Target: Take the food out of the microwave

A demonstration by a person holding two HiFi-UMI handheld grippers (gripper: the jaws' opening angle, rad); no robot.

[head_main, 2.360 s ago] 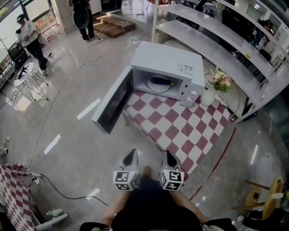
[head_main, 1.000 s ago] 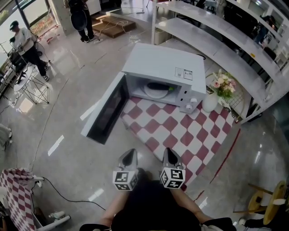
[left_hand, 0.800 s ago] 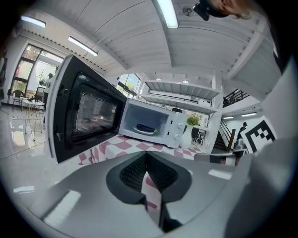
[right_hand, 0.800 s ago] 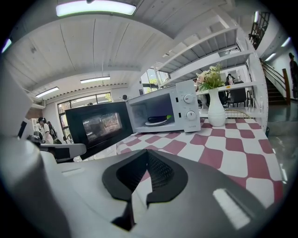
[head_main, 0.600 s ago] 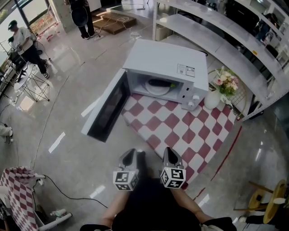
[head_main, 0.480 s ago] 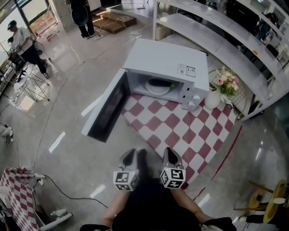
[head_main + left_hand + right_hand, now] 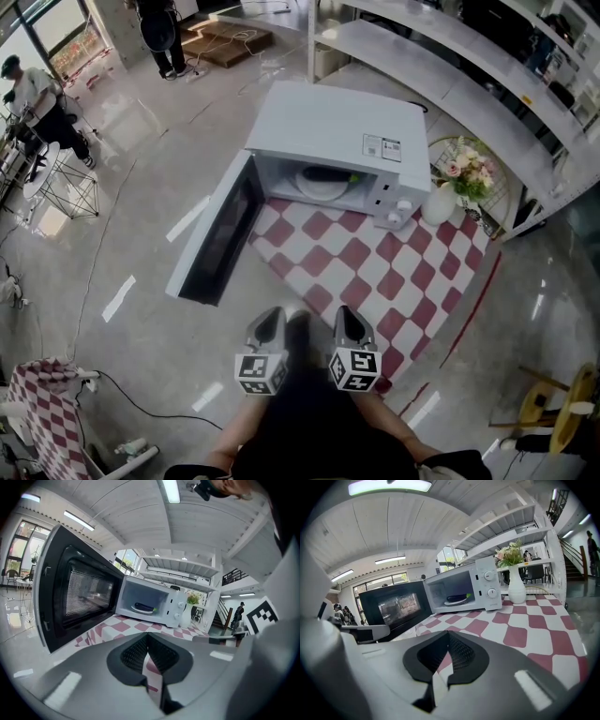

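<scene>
the left gripper [image 7: 271, 321] and right gripper [image 7: 348, 319] hover side by side close to the person's body, each with its jaws pressed together on nothing. well apart at their 12 o'clock, the microwave [image 7: 328, 122] stands on a checkered cloth [image 7: 375, 272], with its door [image 7: 220, 234] swung out toward 10 o'clock. the dark food [image 7: 325, 172] lies on a white plate [image 7: 314, 186] inside. a vase [image 7: 437, 202] stands at the microwave's 3 o'clock.

White microwave [image 7: 328, 127], black door [image 7: 217, 239] at its nine o'clock, red-and-white checked tablecloth [image 7: 375, 272], dark food [image 7: 326, 173] on white plate [image 7: 314, 187]
</scene>
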